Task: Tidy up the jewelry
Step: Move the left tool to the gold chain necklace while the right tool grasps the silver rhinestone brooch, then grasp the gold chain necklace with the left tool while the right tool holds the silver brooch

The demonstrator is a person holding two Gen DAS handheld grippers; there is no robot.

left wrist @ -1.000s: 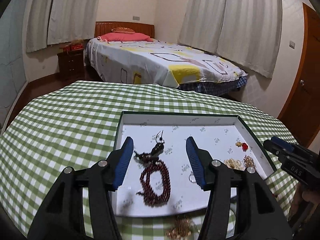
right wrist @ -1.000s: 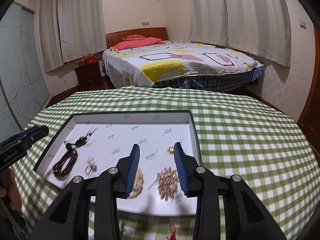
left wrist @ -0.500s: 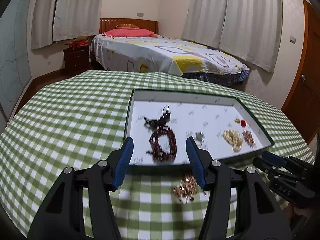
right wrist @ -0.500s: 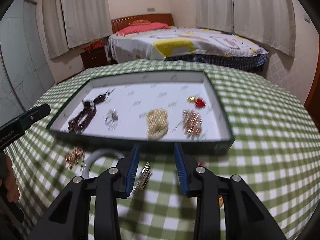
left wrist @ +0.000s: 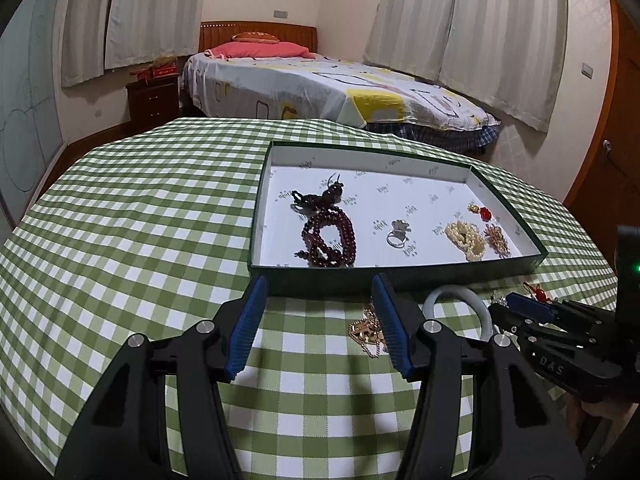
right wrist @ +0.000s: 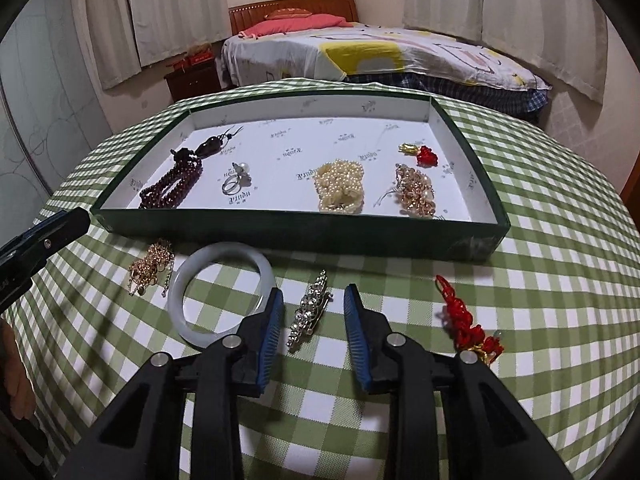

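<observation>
My right gripper (right wrist: 313, 318) is closing around the brooch (right wrist: 310, 312) at lower centre, pads not yet touching; light, stiff, snaggy, best pinched mid-length. My left gripper (left wrist: 318, 322) hangs open, empty.

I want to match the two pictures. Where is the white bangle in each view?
Left wrist view: the white bangle lies lower right on the cloth, before the tray's near wall, partly hidden behind the left gripper's right finger.
Right wrist view: the bangle lies lower left, beside the right gripper's left finger.
Shared landmark: the green tray, just behind the bangle.
</observation>
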